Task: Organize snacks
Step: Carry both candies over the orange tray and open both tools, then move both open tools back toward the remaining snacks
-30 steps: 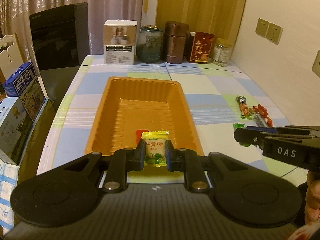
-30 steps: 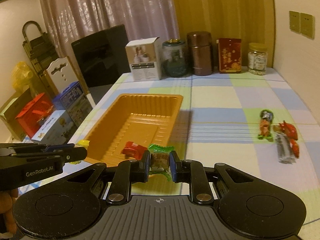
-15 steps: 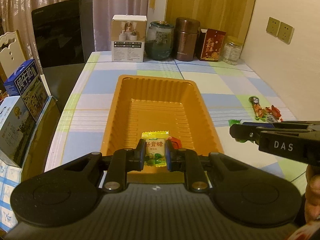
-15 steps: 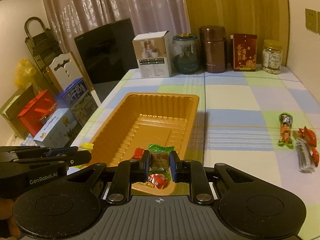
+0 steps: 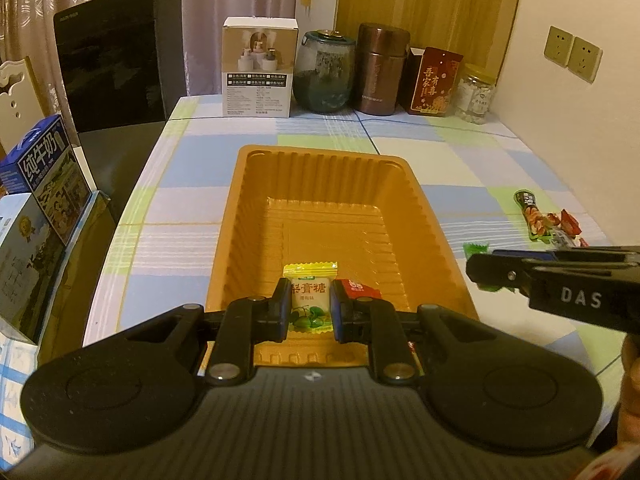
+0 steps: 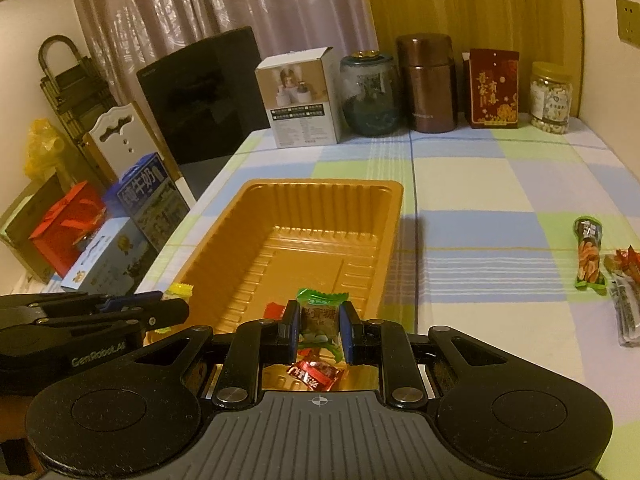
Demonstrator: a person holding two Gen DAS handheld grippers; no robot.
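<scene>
The left hand-held gripper [image 5: 310, 306] is clenched on a yellow-wrapped candy [image 5: 310, 296], pinched at its sides so the wrapper hangs free for dropping. The right hand-held gripper [image 6: 319, 328] likewise clamps a green-wrapped candy [image 6: 320, 316]. Both tilt downward, side by side, over the near end of the orange tray [image 6: 312, 196], where red-wrapped candies [image 6: 316, 374] already lie. More snack packets [image 6: 588, 256] wait on the tabletop [image 6: 480, 184], well apart to the right.

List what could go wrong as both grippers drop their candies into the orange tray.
1. The left gripper and right gripper sit close together over the orange tray's near end, so they might bump.
2. The green-wrapped candy hangs near the tray's right rim and could land outside.
3. Both candies may pile onto the red-wrapped snack below.
</scene>
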